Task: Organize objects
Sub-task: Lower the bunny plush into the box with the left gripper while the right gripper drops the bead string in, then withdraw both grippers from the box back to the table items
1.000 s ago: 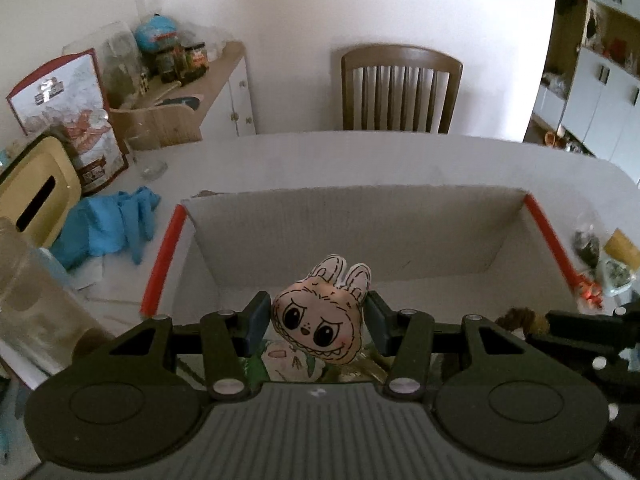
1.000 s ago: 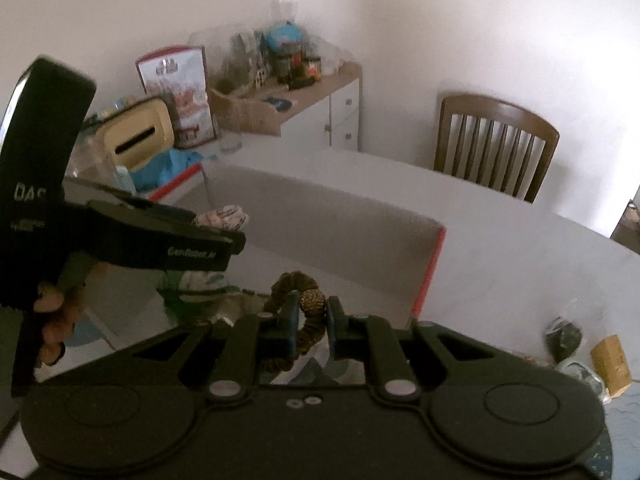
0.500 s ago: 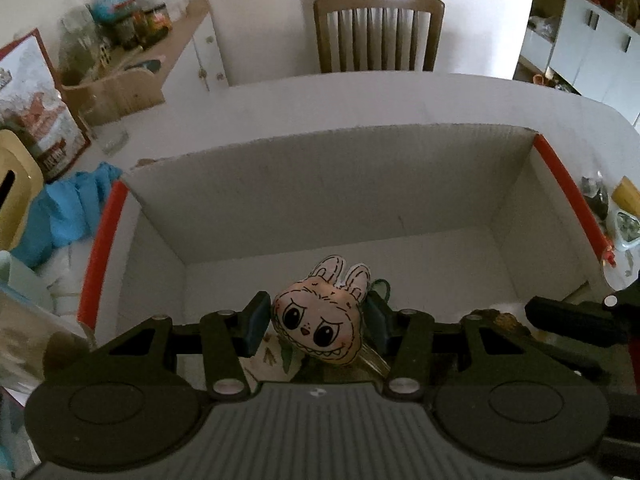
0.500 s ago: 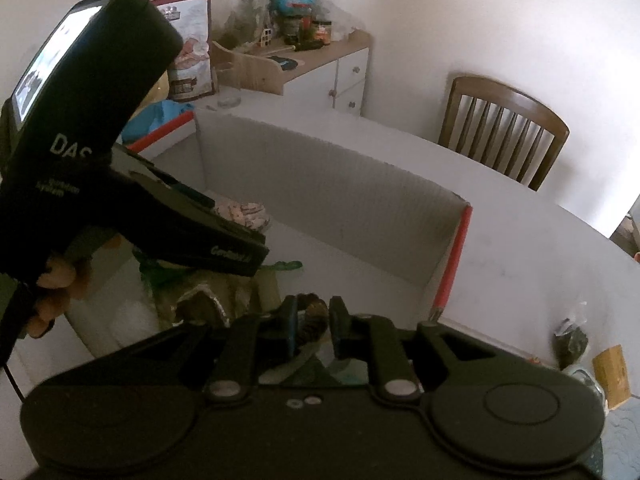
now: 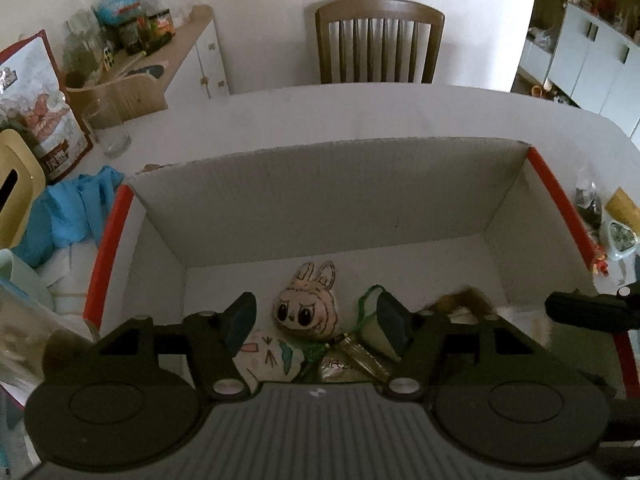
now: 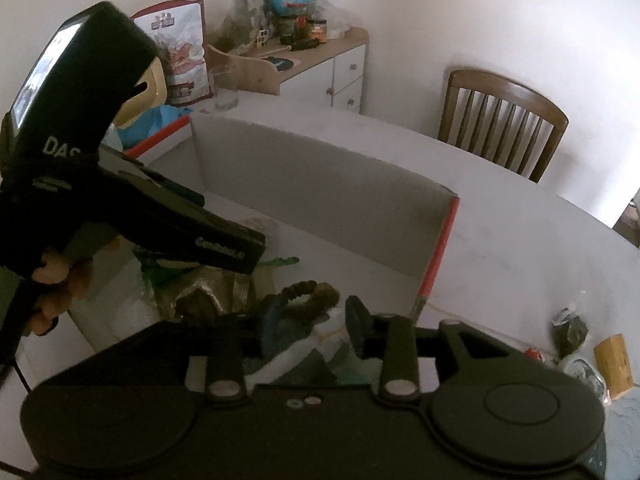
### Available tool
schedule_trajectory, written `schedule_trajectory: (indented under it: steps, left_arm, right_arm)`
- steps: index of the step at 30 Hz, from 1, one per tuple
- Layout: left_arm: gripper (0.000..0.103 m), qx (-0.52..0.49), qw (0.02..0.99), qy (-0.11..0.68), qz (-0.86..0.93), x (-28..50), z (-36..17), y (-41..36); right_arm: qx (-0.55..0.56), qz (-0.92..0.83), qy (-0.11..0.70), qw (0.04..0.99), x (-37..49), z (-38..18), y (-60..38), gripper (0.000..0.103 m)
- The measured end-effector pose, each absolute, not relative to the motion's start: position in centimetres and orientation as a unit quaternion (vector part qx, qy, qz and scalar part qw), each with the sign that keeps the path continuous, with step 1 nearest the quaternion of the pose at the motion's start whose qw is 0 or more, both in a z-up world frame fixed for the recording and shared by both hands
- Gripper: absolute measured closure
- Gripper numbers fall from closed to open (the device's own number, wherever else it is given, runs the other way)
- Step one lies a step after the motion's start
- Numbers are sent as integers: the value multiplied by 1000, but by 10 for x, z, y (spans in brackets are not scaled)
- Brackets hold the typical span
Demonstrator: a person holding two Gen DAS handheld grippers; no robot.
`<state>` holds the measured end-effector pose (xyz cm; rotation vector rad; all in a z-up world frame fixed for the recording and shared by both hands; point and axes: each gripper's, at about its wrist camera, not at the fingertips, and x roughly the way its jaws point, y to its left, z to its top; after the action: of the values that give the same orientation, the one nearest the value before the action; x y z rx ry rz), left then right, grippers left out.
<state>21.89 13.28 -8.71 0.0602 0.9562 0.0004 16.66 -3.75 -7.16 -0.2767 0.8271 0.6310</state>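
Both grippers hang over a cardboard box (image 5: 328,196) with red edges that sits on a white table (image 5: 360,112). The left gripper (image 5: 318,322) points down into the box, and its jaws are opening. The little bunny-face toy (image 5: 306,308) lies on the box floor between the spread jaws, and the pads do not touch it. Beside the toy lie a white paper with drawn marks (image 5: 268,356), a green string (image 5: 366,304) and a shiny wrapper (image 5: 352,362). The right gripper (image 6: 310,326) also points into the box, near its right wall, and its jaws are opening too. A dark brown scrunchie (image 6: 310,296) sits just past the fingertips, lying on other things in the box, with the jaws apart on either side of it. In the right wrist view, a hand (image 6: 56,284) holds the left gripper's handle. Outside the box, a blue cloth (image 5: 72,212) lies to the left, and a wooden chair (image 5: 378,40) stands at the far side of the table.
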Motion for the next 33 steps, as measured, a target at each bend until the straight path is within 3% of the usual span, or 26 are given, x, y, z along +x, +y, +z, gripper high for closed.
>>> schedule_trajectory:
  steps: [5, 18, 24, 26, 29, 32, 33]
  left_arm:
    - [37, 21, 895, 445, -5, 209, -80, 130]
    - [37, 21, 913, 406, -26, 172, -46, 110]
    - [31, 23, 920, 390, -32, 153, -30, 96]
    - [30, 23, 922, 386, -31, 148, -25, 90]
    - [30, 29, 924, 379, -31, 139, -19, 78]
    - [16, 30, 927, 372, -30, 132, -13, 67]
    - [16, 28, 930, 366, -31, 129, -10, 63]
  right_arm:
    - [-119, 298, 390, 863, 165, -65, -46, 61]
    - [-78, 302, 367, 876, 153, -40, -77, 55]
    - [-61, 305, 359, 880, 144, -30, -93, 53]
    - [-52, 304, 355, 882, 139, -26, -101, 43]
    - [-43, 300, 344, 889, 134, -20, -115, 37]
    - [-35, 297, 341, 891, 131, -17, -128, 30]
    - [-32, 296, 339, 892, 130, -16, -134, 29]
